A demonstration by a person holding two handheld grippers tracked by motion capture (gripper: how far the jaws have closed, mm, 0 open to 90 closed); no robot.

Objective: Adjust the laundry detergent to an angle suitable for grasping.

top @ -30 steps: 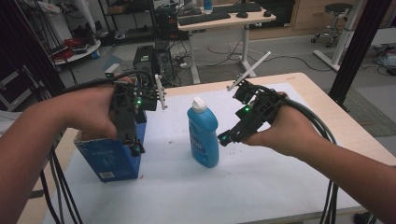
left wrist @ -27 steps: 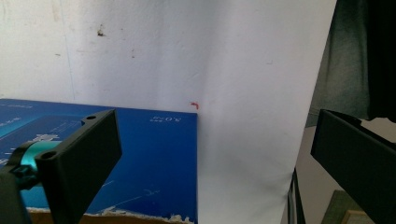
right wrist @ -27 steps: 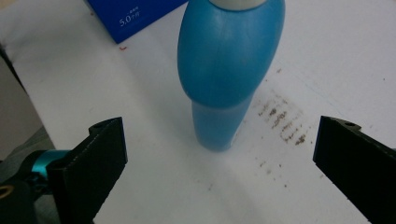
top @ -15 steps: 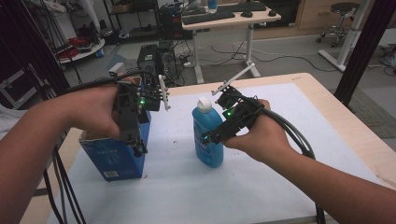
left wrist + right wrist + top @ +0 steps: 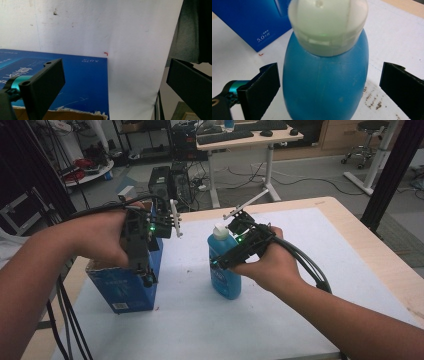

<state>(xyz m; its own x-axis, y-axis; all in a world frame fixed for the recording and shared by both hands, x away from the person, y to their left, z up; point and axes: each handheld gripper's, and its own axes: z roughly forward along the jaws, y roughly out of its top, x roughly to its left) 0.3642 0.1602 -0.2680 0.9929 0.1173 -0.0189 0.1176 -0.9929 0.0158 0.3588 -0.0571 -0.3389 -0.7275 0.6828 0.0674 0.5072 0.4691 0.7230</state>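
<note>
Right gripper (image 5: 329, 82) spread wide, jaws either side of blue bottle (image 5: 325, 82), apart from it on both sides. Bottle upright on white table sheet (image 5: 280, 320), white cap (image 5: 328, 25) on. Left gripper (image 5: 112, 85) likewise released, over blue box (image 5: 82, 82); contact probably none.

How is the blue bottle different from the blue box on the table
The bottle is rounded plastic with a white cap; the box is flat-sided cardboard with a torn top edge. The bottle sits between the right gripper's open jaws; the box sits under the left gripper. Both are blue and upright.
</note>
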